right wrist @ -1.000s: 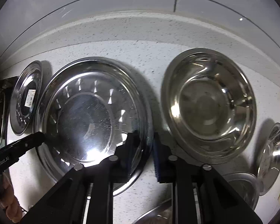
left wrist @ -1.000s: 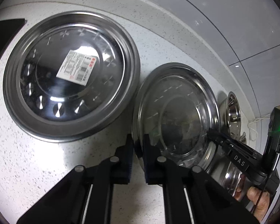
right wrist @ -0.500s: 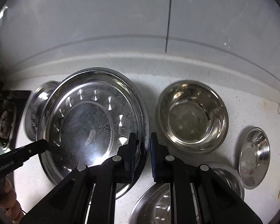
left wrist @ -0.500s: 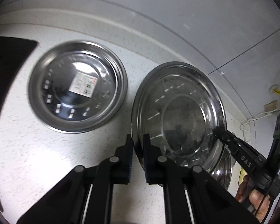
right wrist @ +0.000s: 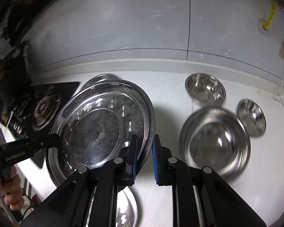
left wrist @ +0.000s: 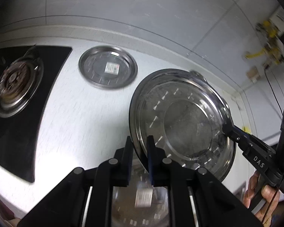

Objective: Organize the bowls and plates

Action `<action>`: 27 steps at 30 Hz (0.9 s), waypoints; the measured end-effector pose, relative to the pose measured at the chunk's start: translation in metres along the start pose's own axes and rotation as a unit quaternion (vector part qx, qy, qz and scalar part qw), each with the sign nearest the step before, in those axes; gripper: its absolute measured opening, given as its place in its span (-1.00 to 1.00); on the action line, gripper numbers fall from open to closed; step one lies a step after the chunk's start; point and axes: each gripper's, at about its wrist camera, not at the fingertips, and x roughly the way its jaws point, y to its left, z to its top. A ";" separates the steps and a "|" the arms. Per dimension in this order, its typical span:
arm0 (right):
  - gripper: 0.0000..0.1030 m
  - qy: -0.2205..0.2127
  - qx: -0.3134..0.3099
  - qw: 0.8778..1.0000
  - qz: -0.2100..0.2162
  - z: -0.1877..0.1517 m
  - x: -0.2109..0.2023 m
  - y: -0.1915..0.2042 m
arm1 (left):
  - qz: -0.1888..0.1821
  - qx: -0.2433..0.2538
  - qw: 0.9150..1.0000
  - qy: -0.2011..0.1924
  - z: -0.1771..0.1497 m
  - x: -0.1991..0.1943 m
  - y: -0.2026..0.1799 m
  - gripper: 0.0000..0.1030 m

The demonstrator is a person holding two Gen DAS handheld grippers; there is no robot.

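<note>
The large round stainless-steel plate hangs tilted above the white speckled countertop, its rim pinched between the nearly closed fingers of the left gripper on one edge and those of the right gripper on the opposite edge. A smaller labelled steel plate lies well beyond the left fingers.

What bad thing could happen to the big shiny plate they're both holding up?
1. The large steel plate is pinched only at its thin rim by the left gripper and the right gripper, and it is tilted, so it might slip out.
2. The big bowl and other bowls sit on the counter nearby; a dropped plate could clatter into them.
</note>
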 end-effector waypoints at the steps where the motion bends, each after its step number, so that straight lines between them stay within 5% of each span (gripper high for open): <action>1: -0.74 0.001 0.003 1.000 0.002 -0.009 -0.006 0.004 | -0.003 0.004 1.000 0.002 -0.010 -0.007 0.000 -0.75; 8: -0.72 0.027 0.028 0.999 0.011 -0.085 -0.032 0.027 | -0.013 0.047 0.999 0.025 -0.080 -0.041 0.012 -0.75; 14: -0.71 0.065 0.056 0.996 0.015 -0.133 0.001 0.026 | -0.004 0.050 0.998 0.047 -0.112 -0.009 0.031 -0.75; 27: -0.71 0.094 0.087 0.992 0.020 -0.166 0.040 0.022 | 0.011 0.042 0.996 0.082 -0.120 0.036 0.057 -0.75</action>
